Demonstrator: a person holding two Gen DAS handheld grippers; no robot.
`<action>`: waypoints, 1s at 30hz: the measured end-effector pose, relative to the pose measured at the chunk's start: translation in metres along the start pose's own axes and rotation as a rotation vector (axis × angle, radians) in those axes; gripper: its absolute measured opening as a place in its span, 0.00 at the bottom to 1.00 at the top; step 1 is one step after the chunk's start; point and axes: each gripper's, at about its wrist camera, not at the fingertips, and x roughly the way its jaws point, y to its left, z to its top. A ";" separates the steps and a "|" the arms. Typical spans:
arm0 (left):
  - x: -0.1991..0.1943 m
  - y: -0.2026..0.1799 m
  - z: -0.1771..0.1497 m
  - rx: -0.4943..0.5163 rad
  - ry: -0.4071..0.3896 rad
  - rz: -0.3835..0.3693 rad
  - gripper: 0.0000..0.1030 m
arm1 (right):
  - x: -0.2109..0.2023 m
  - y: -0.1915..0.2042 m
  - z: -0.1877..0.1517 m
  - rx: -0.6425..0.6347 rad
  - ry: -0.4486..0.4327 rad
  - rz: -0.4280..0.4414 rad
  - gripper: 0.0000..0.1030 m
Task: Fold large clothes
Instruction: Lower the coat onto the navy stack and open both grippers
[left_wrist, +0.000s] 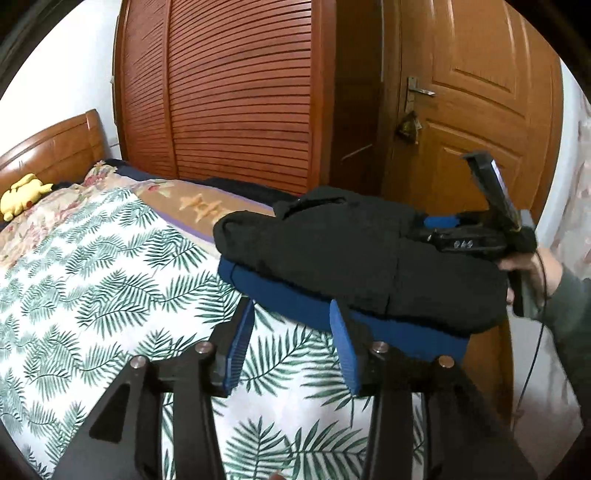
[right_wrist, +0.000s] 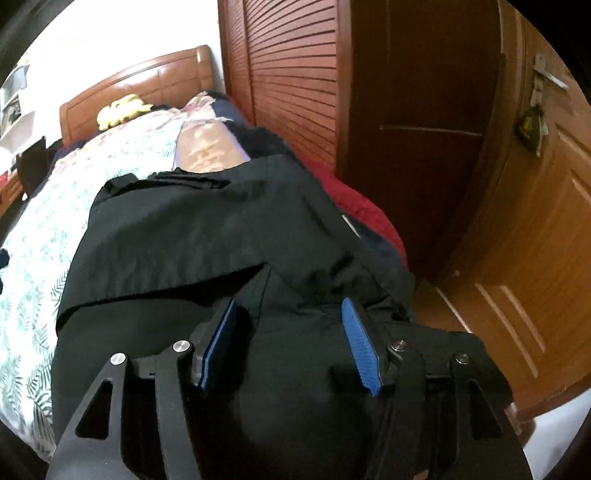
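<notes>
The folded black garment (left_wrist: 354, 254) lies stacked on a folded blue garment (left_wrist: 388, 325) at the near corner of the bed (left_wrist: 92, 258), close to the mattress edge on the door side; the blue layer shows as a rim beneath the black one along the front. The left gripper (left_wrist: 291, 347) stands just before that blue rim, its jaws spread with only the leaf-print sheet between them, pinching nothing. The right gripper (right_wrist: 291, 339) hovers low over the black cloth, jaws spread too, fabric under them but no fold caught between the pads (right_wrist: 360, 347); a hand (left_wrist: 532, 269) holds it from the side. To the left the sheet runs open toward the headboard (left_wrist: 55, 147) and a yellow plush toy (left_wrist: 22, 195); to the right the louvred wardrobe (left_wrist: 236, 92) and the wooden door (left_wrist: 480, 110) stand close beside the bed.
</notes>
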 end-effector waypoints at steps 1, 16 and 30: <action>-0.003 0.000 -0.002 0.000 -0.003 0.002 0.41 | -0.002 0.002 0.001 -0.005 -0.005 -0.005 0.57; -0.049 -0.020 -0.031 -0.005 -0.053 -0.006 0.49 | -0.022 -0.041 -0.031 0.091 0.046 -0.030 0.54; -0.085 -0.025 -0.051 -0.026 -0.045 0.044 0.49 | -0.095 0.017 -0.043 0.033 -0.128 -0.076 0.62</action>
